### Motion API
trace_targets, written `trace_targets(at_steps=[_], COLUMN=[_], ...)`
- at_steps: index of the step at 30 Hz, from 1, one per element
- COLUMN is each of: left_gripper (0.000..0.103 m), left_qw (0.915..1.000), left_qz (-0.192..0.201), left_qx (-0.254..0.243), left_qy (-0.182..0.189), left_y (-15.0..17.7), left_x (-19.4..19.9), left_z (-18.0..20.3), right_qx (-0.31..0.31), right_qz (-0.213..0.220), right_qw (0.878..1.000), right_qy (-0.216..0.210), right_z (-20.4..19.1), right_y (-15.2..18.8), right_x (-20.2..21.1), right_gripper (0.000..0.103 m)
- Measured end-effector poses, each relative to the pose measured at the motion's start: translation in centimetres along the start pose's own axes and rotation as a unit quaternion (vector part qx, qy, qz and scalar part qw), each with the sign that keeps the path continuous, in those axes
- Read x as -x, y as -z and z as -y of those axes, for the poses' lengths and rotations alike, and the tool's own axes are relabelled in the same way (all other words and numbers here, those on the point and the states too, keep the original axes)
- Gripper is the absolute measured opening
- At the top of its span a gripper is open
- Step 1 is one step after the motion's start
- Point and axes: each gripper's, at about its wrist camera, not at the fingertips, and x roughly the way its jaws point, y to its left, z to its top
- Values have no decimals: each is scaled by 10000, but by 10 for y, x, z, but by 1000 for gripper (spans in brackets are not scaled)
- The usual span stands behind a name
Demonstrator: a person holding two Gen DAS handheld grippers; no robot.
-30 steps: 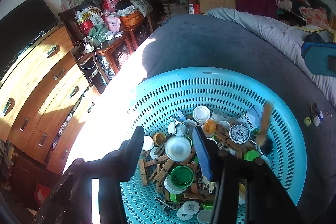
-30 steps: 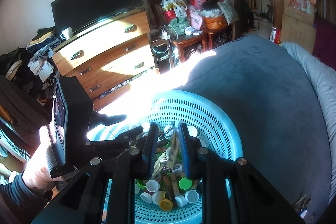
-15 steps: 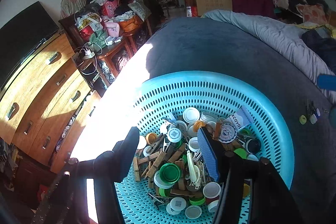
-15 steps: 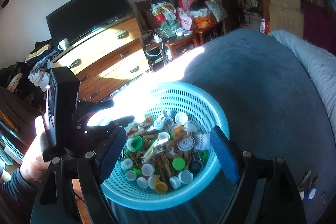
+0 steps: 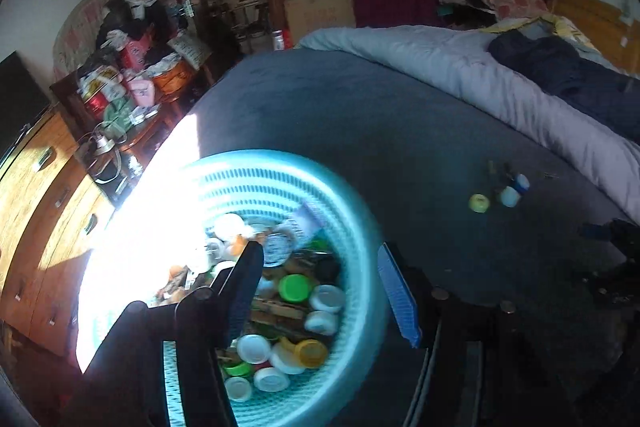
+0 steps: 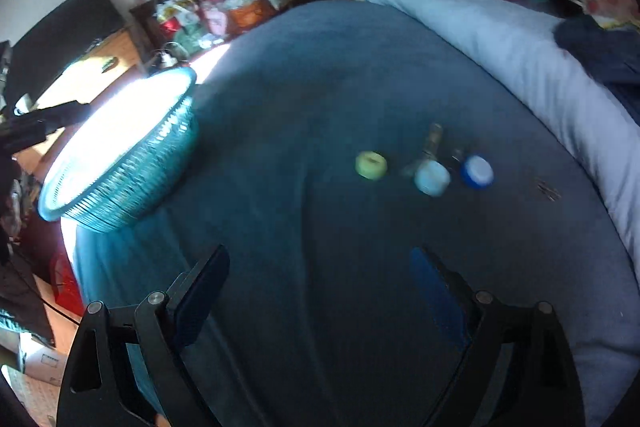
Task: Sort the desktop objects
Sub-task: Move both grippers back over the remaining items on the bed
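A turquoise perforated basket (image 5: 360, 227) holds several bottle caps and wooden clothespins on a dark blue bed cover; it also shows in the right wrist view (image 6: 132, 163). My left gripper (image 5: 320, 279) is open and empty above the basket's right rim. My right gripper (image 6: 320, 275) is open and empty over the bare cover. Ahead of it lie a yellow-green cap (image 6: 371, 165), a pale blue cap (image 6: 432, 178), a blue cap (image 6: 476, 171) and a clothespin (image 6: 431, 139). The same caps (image 5: 479, 203) show in the left wrist view.
A grey-lilac quilt (image 6: 520, 43) lies along the right side of the bed. A wooden dresser (image 5: 36, 211) and a cluttered side table (image 5: 132, 99) stand left of the bed. Strong sunlight washes out the bed's left edge.
My right gripper opened, dropped the clothespin into the basket, then swung right to the loose caps. My left gripper shifted right over the basket's rim.
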Motion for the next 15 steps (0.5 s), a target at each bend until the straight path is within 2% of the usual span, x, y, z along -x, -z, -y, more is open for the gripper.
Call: trace_targets(at_steps=[2,4,7,10,13,15], left_gripper=[77,77,77,77,77,77], left_qw=[9991,9969,9927,9887,9891,9893], left_qz=[24,-142,-651,-1053,-1074,-1065], left_qx=[-150,-283,-258,-121,-198,-118], left_qy=[398,715,984,1059,986,989], left_y=[4,9,13,10,-4,-19], left_x=[-5,-22,-68,-111,-136,-152], left_z=[33,65,98,117,139,147], right_qx=[-229,-405,-606,-693,-877,-798], right_qz=[-47,-18,42,34,-31,220], right_qw=[9995,9982,9969,9961,9953,9964], right_qy=[220,440,491,543,408,206], right_z=[32,58,87,106,126,128], right_y=[17,30,44,59,80,86], right_x=[-1,0,1,-6,-17,-14], right_gripper=[92,92,92,96,98,103])
